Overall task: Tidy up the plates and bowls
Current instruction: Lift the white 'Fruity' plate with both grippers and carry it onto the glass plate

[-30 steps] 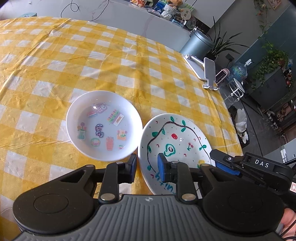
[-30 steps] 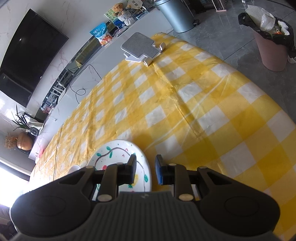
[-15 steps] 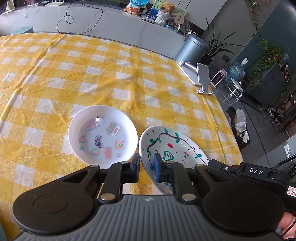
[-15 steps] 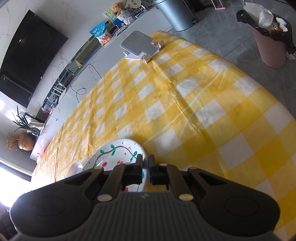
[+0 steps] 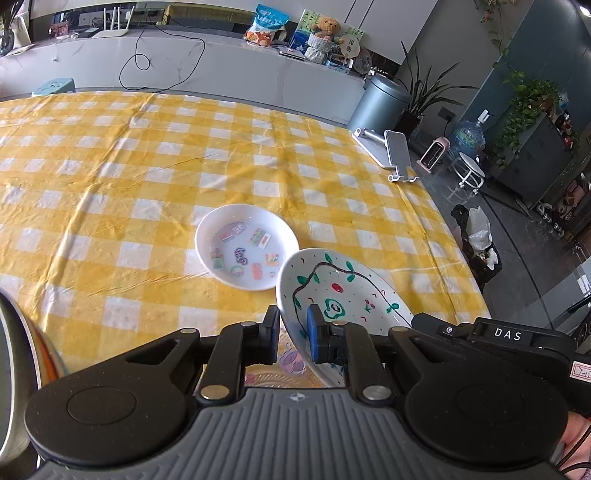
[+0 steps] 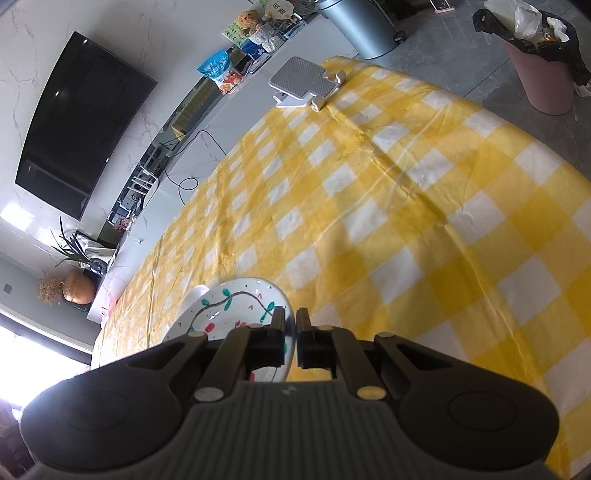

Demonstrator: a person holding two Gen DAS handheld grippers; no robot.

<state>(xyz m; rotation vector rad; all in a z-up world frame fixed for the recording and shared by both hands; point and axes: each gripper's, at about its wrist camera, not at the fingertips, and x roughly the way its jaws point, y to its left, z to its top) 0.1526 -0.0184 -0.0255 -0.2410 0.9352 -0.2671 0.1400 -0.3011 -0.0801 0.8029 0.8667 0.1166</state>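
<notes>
1. Your left gripper (image 5: 293,330) is squeezed on the near rim of the painted plate (image 5: 343,291). One pad is under the rim and the blue pad is on top.
2. Your right gripper (image 6: 290,341) is pinched on the other side of the same plate (image 6: 236,310). The rim runs right between its two pads, and they are almost shut on it.
3. In the left view you can see the black front of your right gripper (image 5: 491,339) at the plate's right edge.
4. The painted plate is tilted. Its far left edge is higher than the tablecloth (image 5: 110,177) and it sits just in front of the white bowl (image 5: 246,246).
5. The plate has a dark wiggly line, green leaves and red spots on it.
6. The white bowl sits flat on the yellow and white checked tablecloth, just past the plate. It has small coloured pictures inside.
7. Farther back, near the far right corner of the table, lies a grey stand (image 5: 395,155).
8. Past the table there is a grey bin (image 5: 380,103) on the floor and a long counter with a snack bag (image 5: 266,26) and a teddy bear (image 5: 325,27).
</notes>
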